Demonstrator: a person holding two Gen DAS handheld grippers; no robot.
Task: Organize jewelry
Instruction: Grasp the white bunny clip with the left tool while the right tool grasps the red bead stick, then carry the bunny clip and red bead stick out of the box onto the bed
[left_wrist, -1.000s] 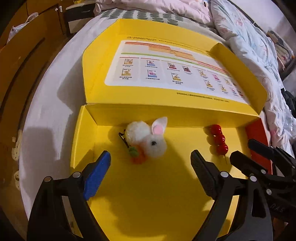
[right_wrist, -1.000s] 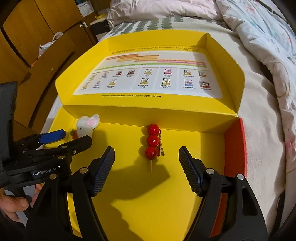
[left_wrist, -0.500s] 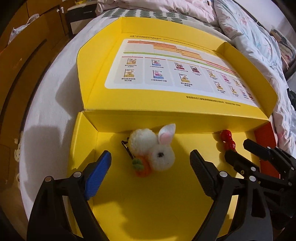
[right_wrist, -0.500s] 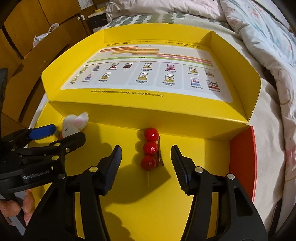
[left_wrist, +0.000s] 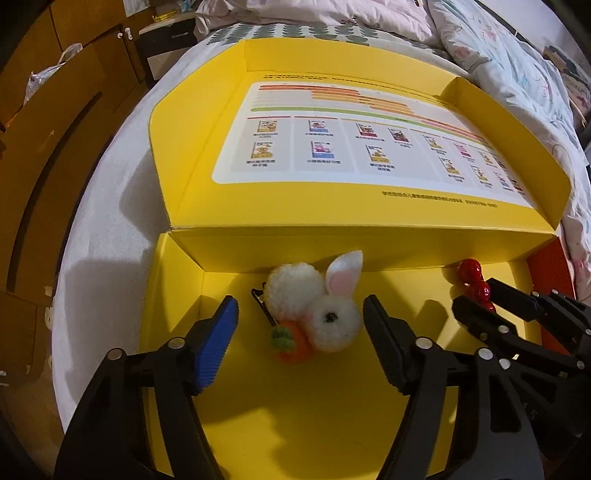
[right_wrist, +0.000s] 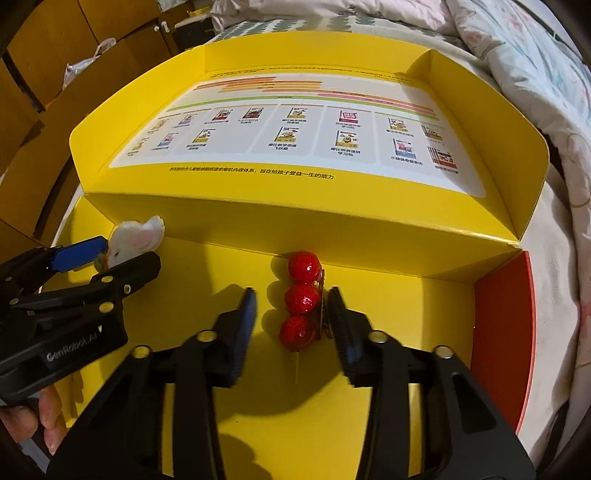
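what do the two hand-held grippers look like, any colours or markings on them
Both are black plastic frames with silver rivets and ribbed pads. The left hand-held gripper has one bright blue pad and one black, with white "GenRobot.AI" lettering on its body. The right hand-held gripper shows dark blue pads.

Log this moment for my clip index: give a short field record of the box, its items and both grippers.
container: yellow box, lid folded back
left item: white rabbit hair clip with carrot
right item: red berry skewer clip
left gripper: straddling rabbit, closing, pads clear
right gripper: straddling skewer, closing, left pad clear
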